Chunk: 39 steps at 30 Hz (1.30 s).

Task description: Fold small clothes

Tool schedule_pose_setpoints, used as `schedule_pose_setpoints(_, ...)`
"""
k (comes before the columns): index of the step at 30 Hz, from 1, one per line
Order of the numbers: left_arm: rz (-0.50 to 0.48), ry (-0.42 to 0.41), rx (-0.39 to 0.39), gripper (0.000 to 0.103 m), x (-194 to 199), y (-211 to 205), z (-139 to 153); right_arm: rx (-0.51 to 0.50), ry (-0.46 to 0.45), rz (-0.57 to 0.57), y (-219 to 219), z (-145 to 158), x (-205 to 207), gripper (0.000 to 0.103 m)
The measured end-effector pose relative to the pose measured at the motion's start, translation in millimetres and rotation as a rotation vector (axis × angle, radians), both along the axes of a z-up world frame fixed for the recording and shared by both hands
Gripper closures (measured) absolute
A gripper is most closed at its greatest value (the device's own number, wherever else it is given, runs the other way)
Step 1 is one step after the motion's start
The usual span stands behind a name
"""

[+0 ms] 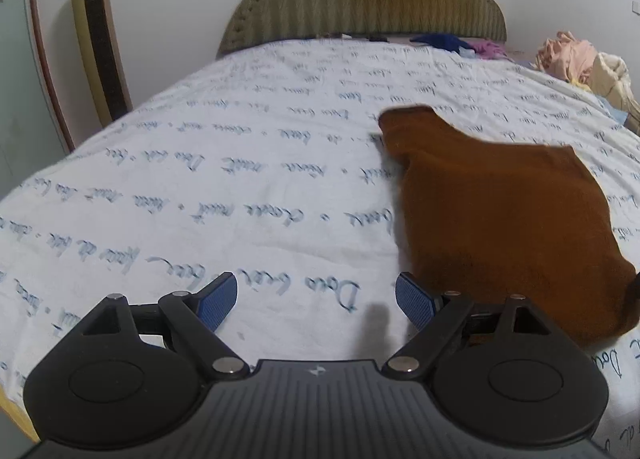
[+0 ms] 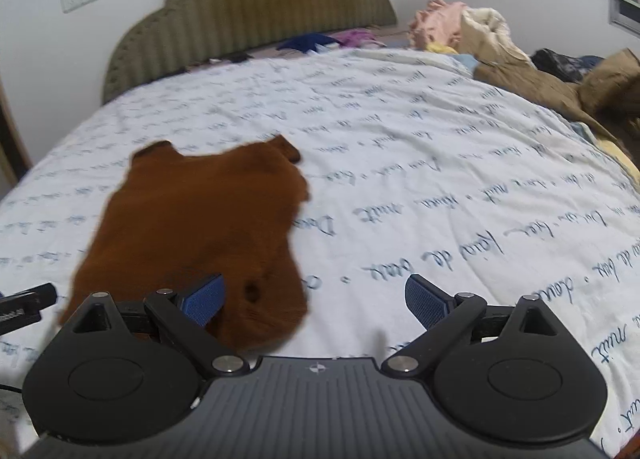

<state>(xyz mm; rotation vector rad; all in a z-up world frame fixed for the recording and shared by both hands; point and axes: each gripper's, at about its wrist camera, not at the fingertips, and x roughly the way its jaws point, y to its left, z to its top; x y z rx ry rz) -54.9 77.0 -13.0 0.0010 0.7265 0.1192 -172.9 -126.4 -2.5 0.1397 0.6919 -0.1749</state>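
Brown garment (image 1: 508,219) lies between both gaping tongs (image 1: 316,299) (image 2: 314,301).

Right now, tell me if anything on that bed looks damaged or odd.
The brown garment has a small dark spot, possibly a hole, near its closest edge beside the open right gripper. Motion blur prevents certainty.

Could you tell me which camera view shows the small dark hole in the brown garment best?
The right wrist view: the hole sits plainly in the brown garment near its front edge. The left wrist view shows the garment, but no hole can be made out.
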Motion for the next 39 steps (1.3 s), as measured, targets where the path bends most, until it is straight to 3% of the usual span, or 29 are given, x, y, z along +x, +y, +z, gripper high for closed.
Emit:
schedule_pose_setpoints(1, -0.003, -0.004, 0.002, 0.016, -1.4, -2.8, -1.6, 0.003, 0.007, -0.008, -8.6, -4.5, 12.0, 0.008)
schedule_pose_setpoints(3, -0.011, -0.010, 0.023, 0.016, -4.3, -8.8, -2.5, 0.020, 0.013, -0.015, -61.6, -15.5, 84.6, 0.008)
schedule_pose_setpoints(4, -0.017, -0.009, 0.028, 0.016, -4.9, -11.0, -2.2, 0.020, 0.011, -0.012, -60.0, -16.0, 81.6, 0.008)
schedule_pose_setpoints(8, -0.025, -0.014, 0.018, 0.016, -5.7, -10.0, 2.5, -0.004, 0.004, -0.002, -97.2, -17.4, 135.6, 0.008)
schedule_pose_setpoints(39, -0.021, 0.017, 0.019, 0.016, -2.4, -7.7, 0.5, -0.024, -0.005, 0.038, -107.1, -19.6, 153.8, 0.008)
